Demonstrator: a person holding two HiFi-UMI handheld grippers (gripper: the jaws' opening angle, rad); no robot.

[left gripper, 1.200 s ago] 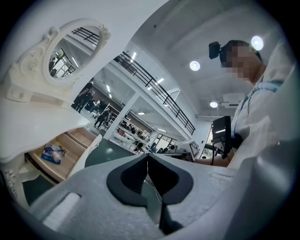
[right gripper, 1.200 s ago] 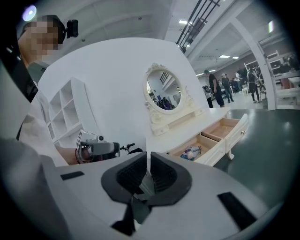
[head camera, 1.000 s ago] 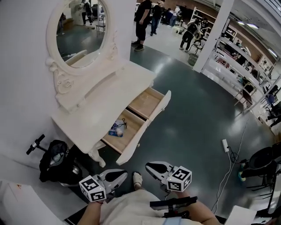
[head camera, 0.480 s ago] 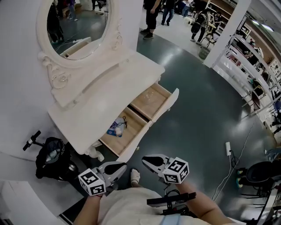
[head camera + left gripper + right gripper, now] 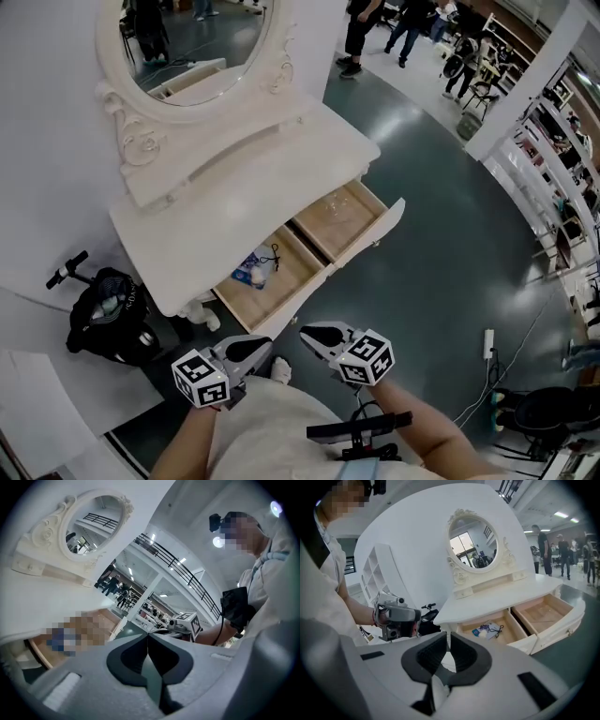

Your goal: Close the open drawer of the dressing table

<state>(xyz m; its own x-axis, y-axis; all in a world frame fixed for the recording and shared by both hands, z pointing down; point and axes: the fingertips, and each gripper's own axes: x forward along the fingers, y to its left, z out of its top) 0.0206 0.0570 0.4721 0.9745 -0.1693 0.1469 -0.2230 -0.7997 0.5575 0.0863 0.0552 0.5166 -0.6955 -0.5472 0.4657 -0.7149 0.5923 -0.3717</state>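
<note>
The white dressing table (image 5: 281,178) with its oval mirror (image 5: 192,42) stands against the wall. Its wide drawer (image 5: 352,253) is pulled out and has two wooden compartments. The left compartment holds a blue and white packet (image 5: 251,272) with a black cord; the right one looks nearly bare. My left gripper (image 5: 258,347) and right gripper (image 5: 314,336) hover side by side just short of the drawer front's near end, touching nothing. Both are shut and hold nothing, as their own views show for the left gripper (image 5: 147,635) and the right gripper (image 5: 448,637). The right gripper view shows the open drawer (image 5: 555,627) ahead.
A black bag and a scooter handle (image 5: 108,319) sit on the floor left of the table. A power strip with a cable (image 5: 489,342) lies on the dark floor at right. People (image 5: 361,28) stand far behind, near a white pillar (image 5: 525,84) and shelving (image 5: 562,141).
Both grippers have moved forward and lower toward the drawer front. The head view has shifted, so the table sits further right and closer. The jaws have stayed shut.
</note>
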